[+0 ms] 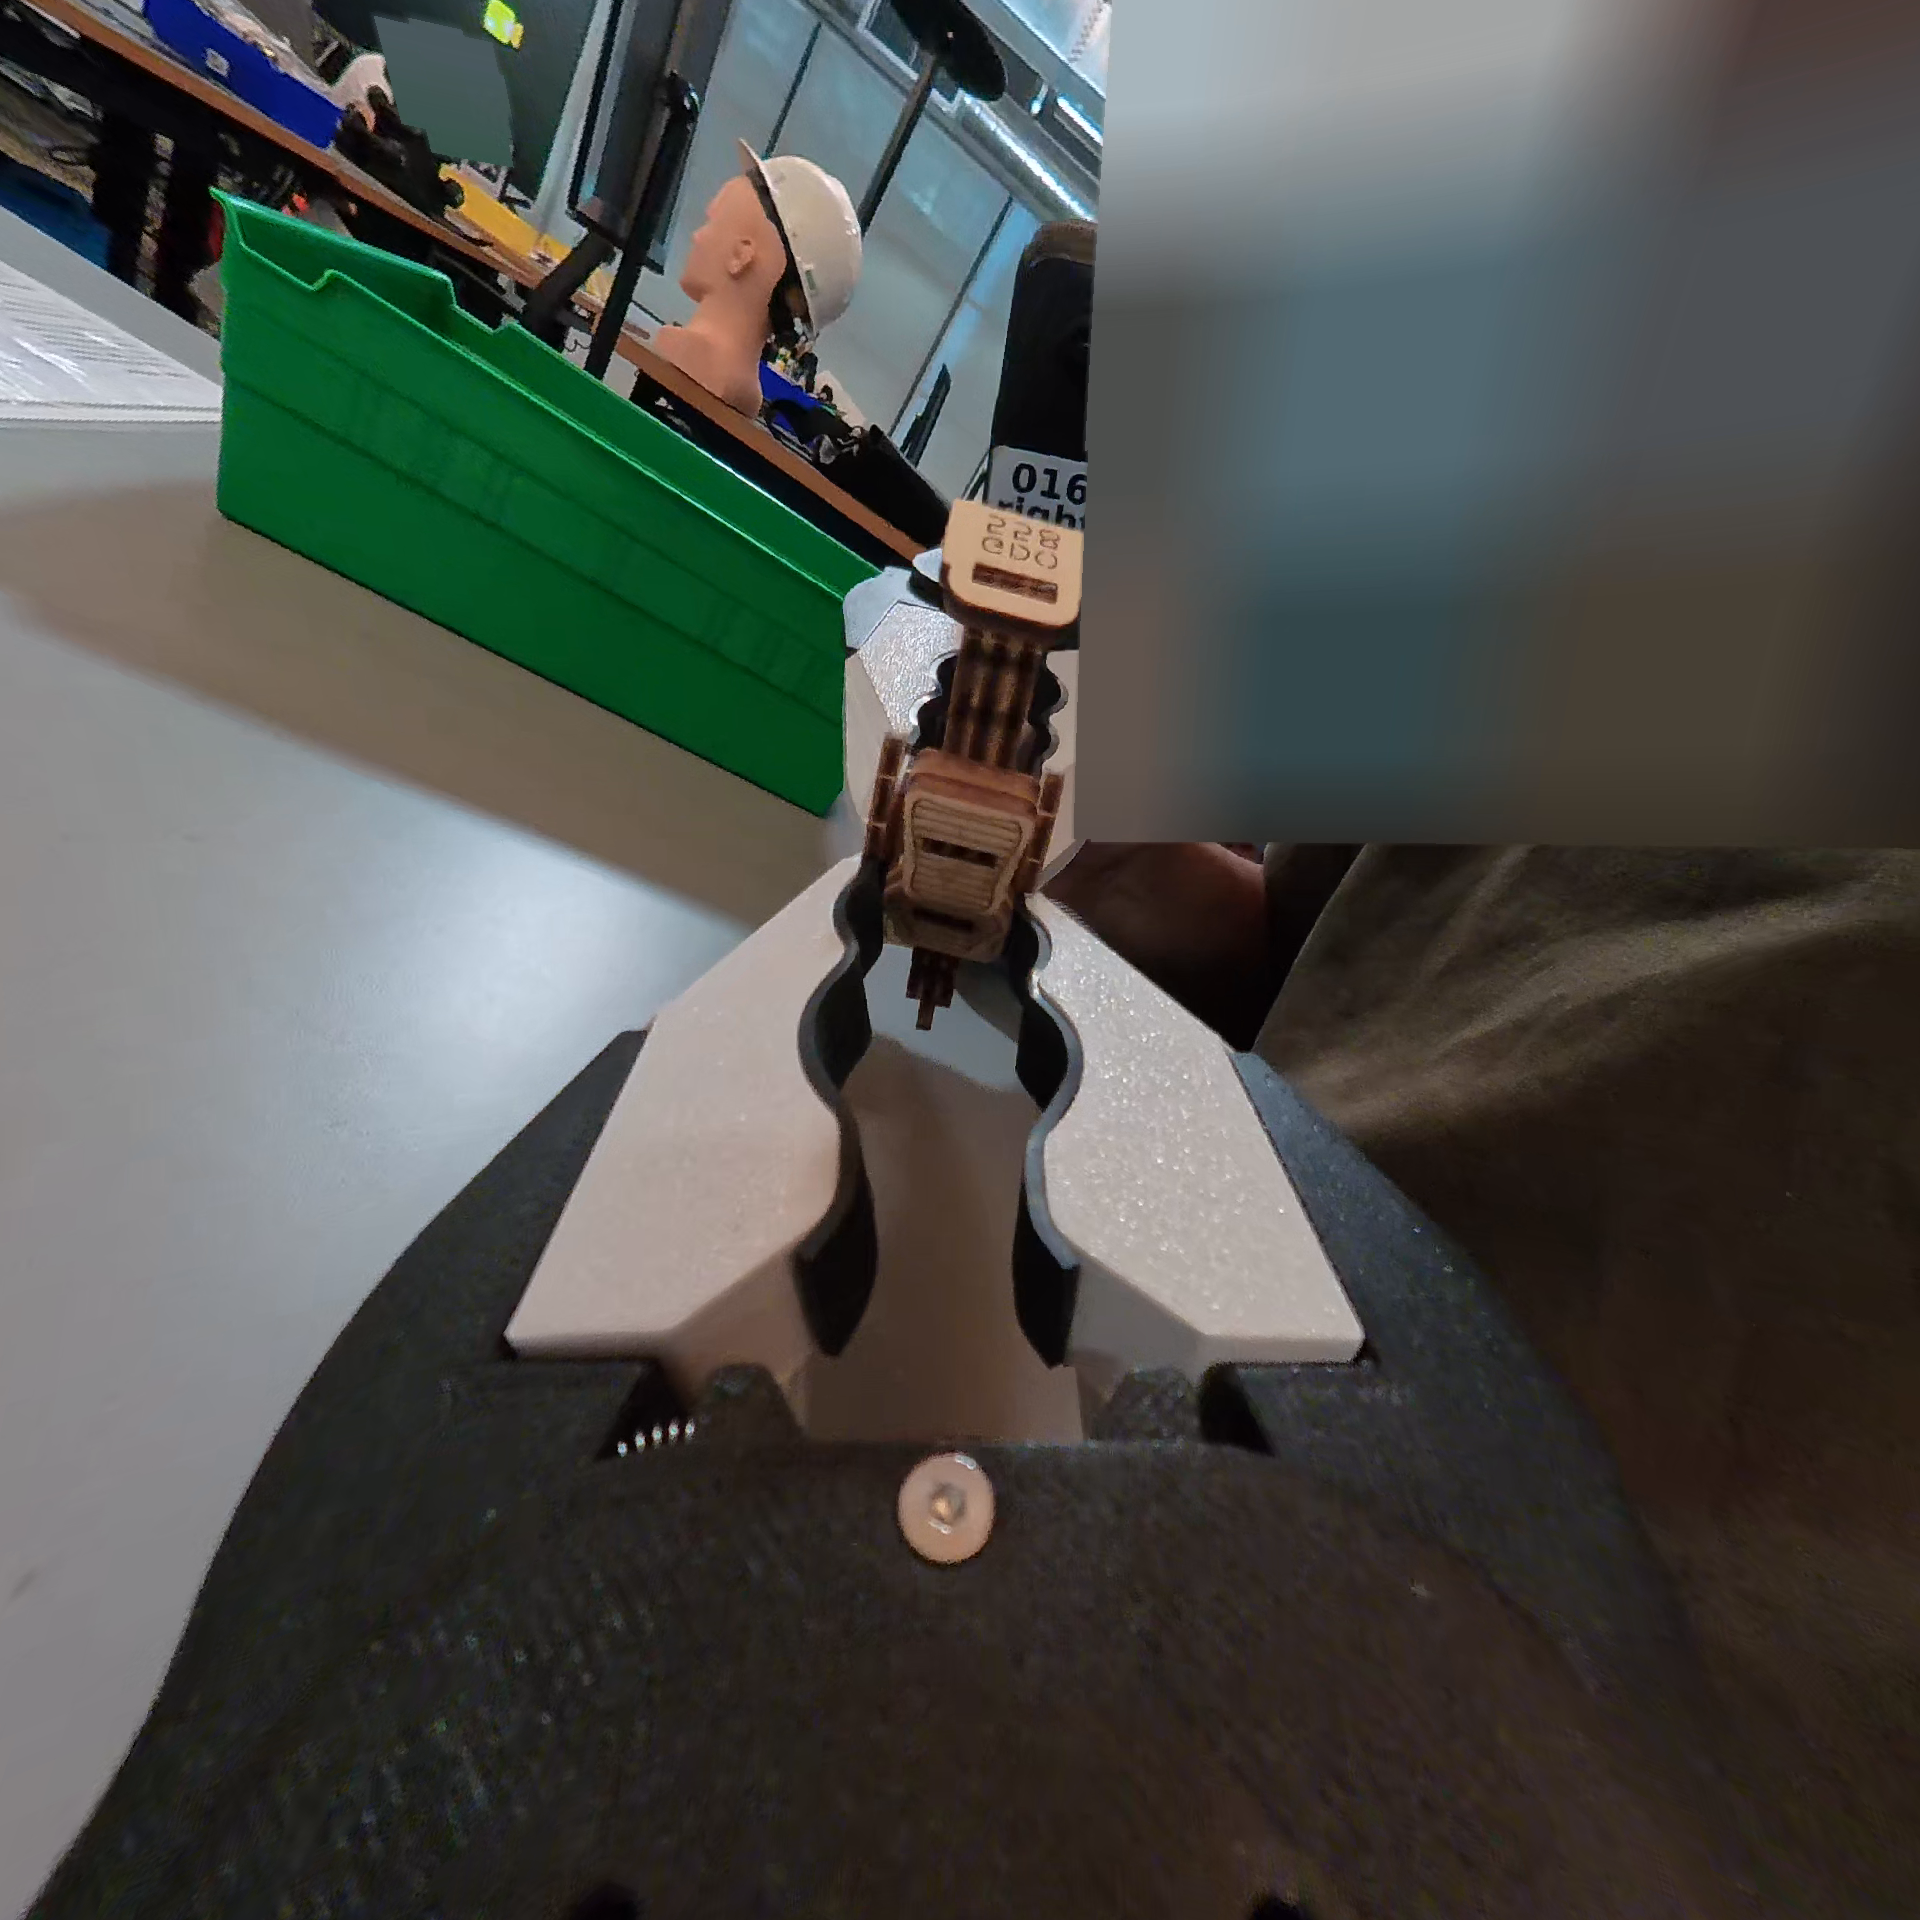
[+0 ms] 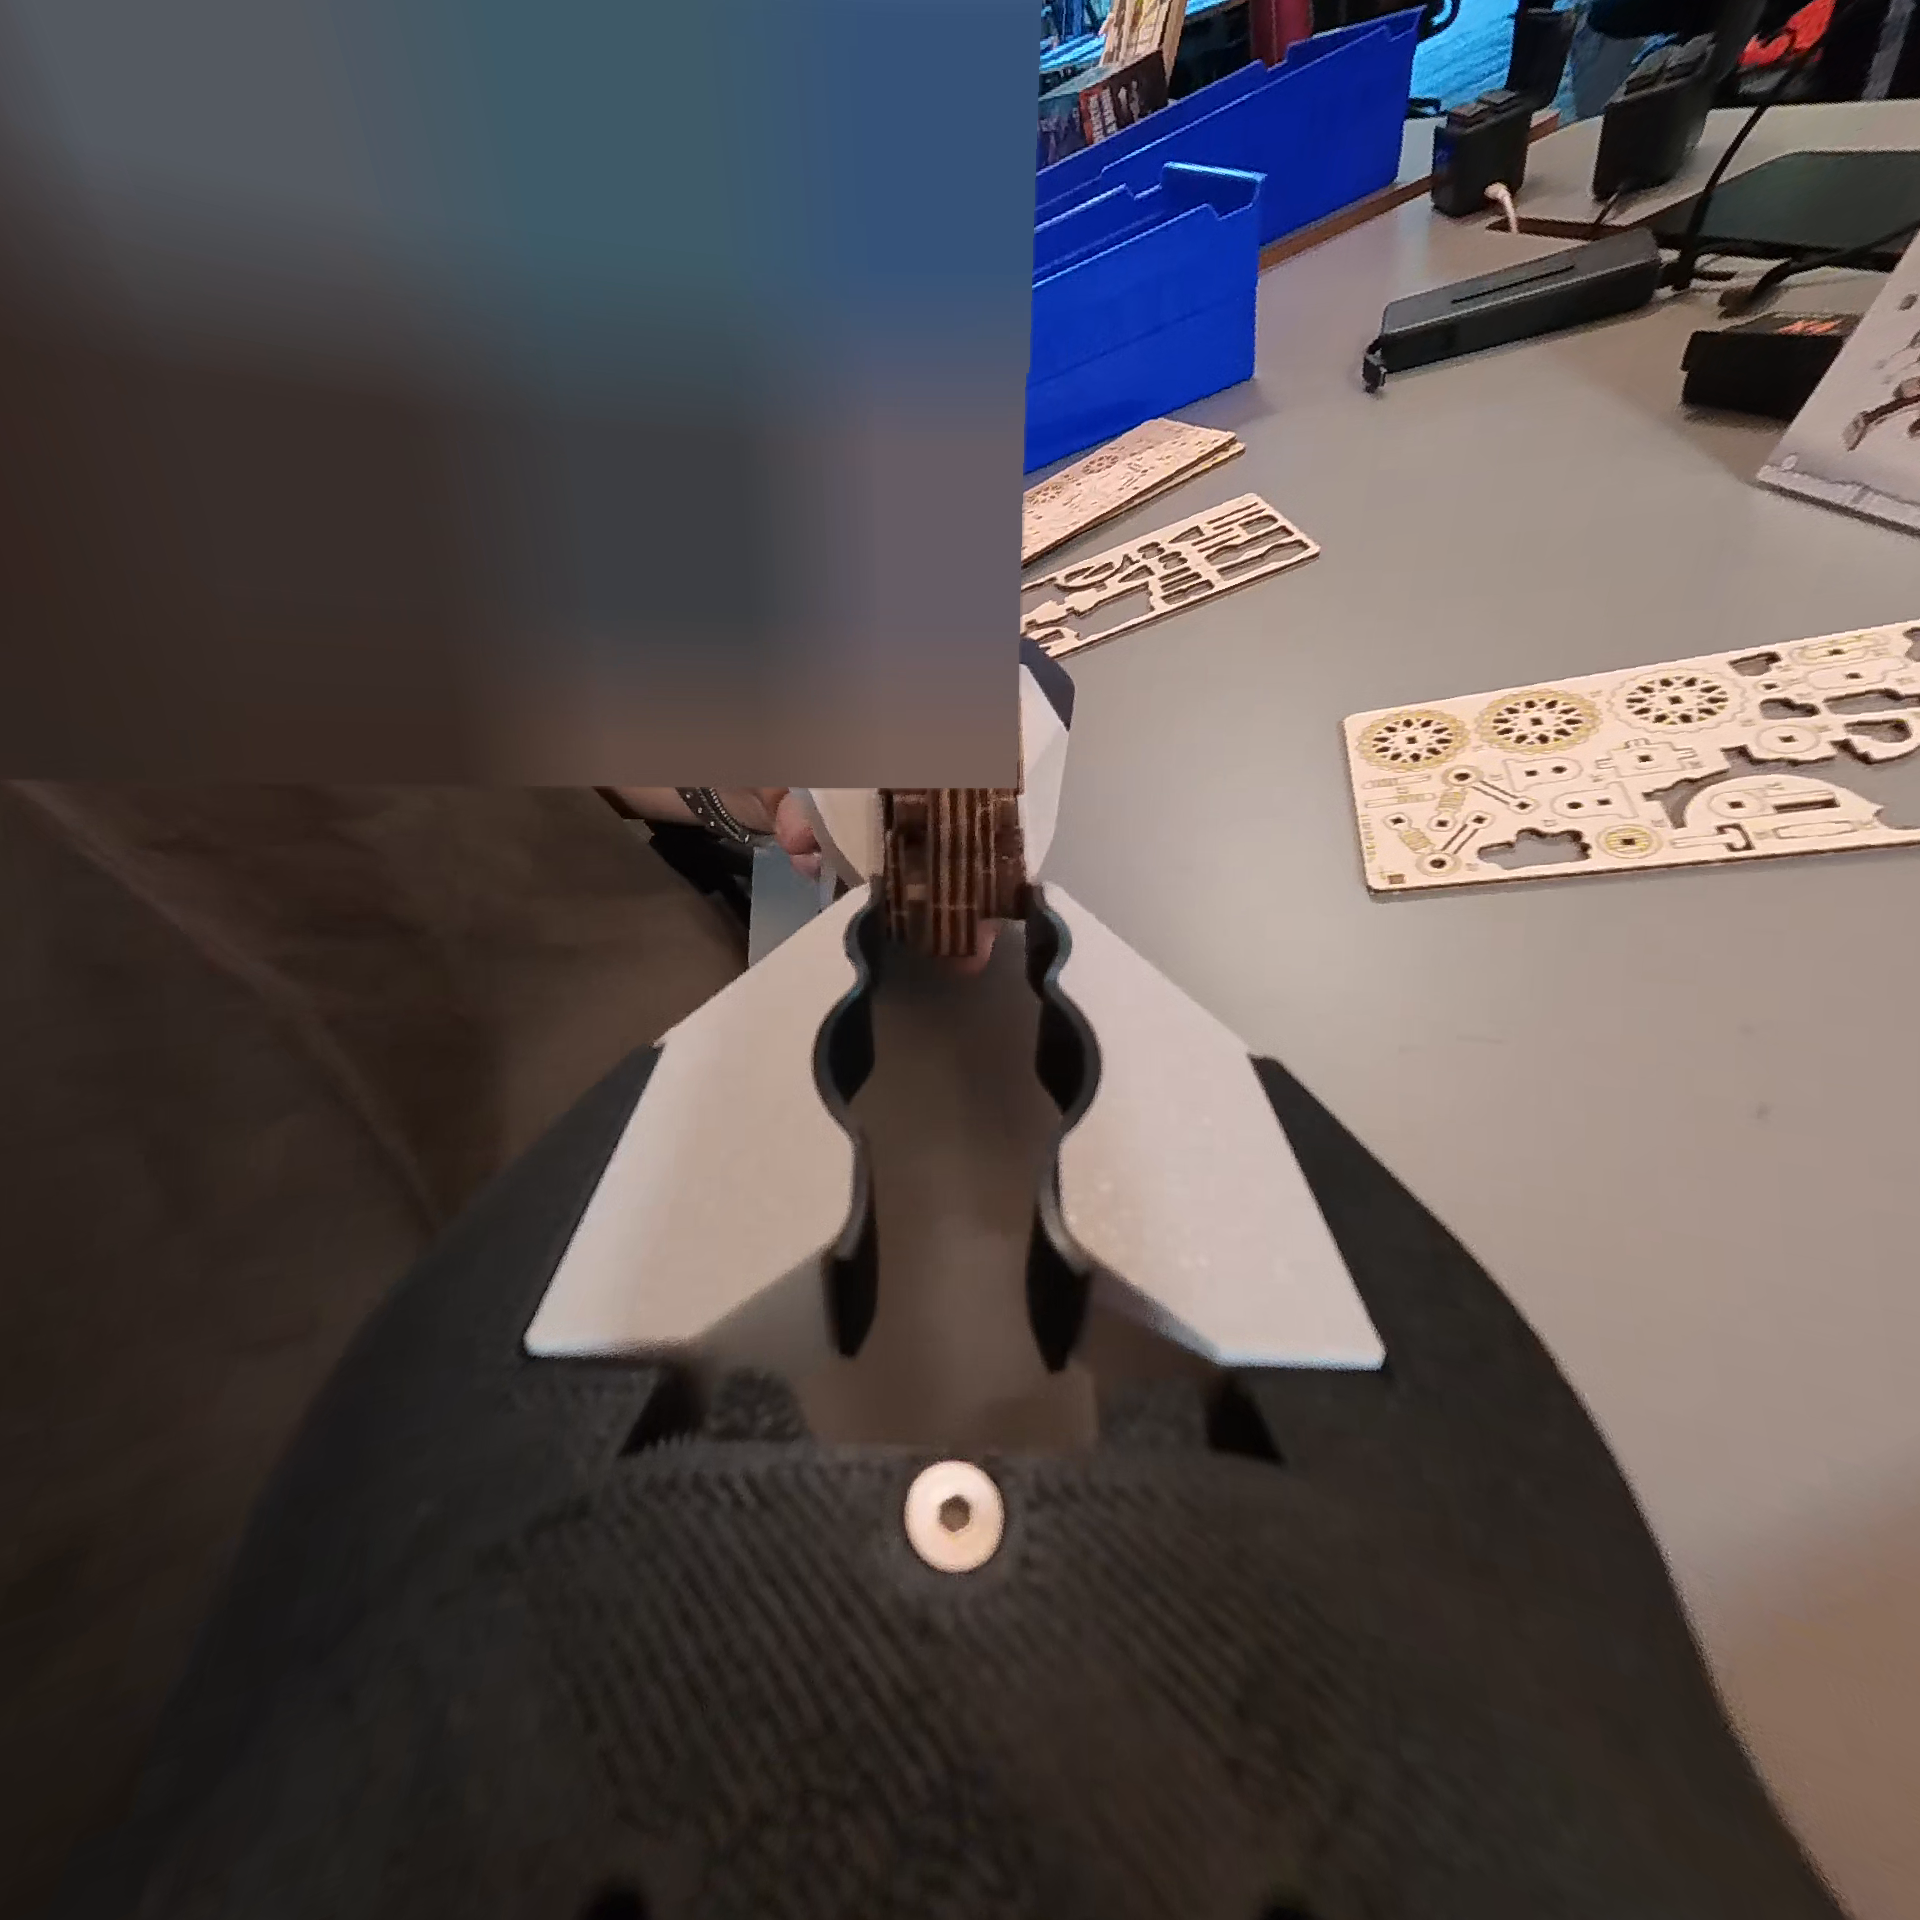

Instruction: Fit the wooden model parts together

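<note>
A small wooden model assembly (image 1: 961, 862) of layered plywood is held in the air between both grippers. My left gripper (image 1: 951, 899) is shut on its near, boxy end. The right gripper (image 1: 977, 707) faces it from beyond and grips the ribbed middle, with a flat engraved wooden tab (image 1: 1013, 566) sticking out above. In the right wrist view, my right gripper (image 2: 948, 914) is shut on the layered wooden piece (image 2: 945, 883). A white finger of the left gripper (image 2: 1044, 758) shows just behind it. The far part of the model is hidden by a blurred patch.
A green bin (image 1: 520, 520) stands on the grey table on the left, with a mannequin head in a white hard hat (image 1: 779, 270) behind. Blue bins (image 2: 1143, 291), several wooden part sheets (image 2: 1631, 769) (image 2: 1164, 571), black devices (image 2: 1517, 296) and a booklet (image 2: 1860, 416) lie to the right. A person's torso is close by. The grippers are tip to tip, or close to it.
</note>
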The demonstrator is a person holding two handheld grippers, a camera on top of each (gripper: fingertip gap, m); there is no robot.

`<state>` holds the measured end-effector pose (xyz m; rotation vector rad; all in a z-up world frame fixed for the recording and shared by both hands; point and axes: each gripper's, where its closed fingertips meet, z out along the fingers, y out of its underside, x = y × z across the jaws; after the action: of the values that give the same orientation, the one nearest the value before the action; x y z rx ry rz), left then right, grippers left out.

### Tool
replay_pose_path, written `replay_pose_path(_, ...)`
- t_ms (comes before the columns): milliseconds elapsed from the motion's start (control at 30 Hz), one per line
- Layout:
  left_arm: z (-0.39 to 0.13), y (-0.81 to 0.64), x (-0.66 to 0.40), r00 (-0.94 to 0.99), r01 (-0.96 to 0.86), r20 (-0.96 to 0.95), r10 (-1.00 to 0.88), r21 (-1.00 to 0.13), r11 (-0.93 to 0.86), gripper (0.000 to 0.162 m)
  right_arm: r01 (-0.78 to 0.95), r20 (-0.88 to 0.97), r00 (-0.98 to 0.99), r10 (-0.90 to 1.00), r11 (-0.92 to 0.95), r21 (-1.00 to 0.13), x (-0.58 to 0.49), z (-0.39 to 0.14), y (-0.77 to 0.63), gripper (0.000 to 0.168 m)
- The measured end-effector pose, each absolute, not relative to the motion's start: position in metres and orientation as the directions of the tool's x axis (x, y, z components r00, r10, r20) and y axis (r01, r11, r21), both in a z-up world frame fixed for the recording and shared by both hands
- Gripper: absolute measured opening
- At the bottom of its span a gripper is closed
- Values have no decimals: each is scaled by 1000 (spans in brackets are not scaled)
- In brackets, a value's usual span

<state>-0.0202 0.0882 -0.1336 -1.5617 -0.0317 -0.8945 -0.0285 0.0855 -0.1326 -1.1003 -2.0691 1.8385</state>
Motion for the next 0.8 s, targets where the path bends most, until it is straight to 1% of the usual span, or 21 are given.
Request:
replay_pose_path(367, -135, 90, -23, 671, 547, 596, -441, -799, -249, 22, 425, -365, -701, 612, -53, -904, -31, -134, 87, 26)
replay_pose_path(433, -137, 89, -23, 667, 548, 603, -437, -795, -261, 22, 444, -393, -704, 591, -64, -894, -29, -135, 85, 30)
replay_pose_path(533, -136, 89, -22, 653, 558, 613, -445, -787, -265, 21, 455, -418, -705, 573, -86, -886, -28, -134, 86, 26)
replay_pose_path(800, -139, 89, -18, 653, 541, 612, -445, -789, -291, 21, 493, -444, -705, 553, -68, -867, -24, -138, 86, 25)
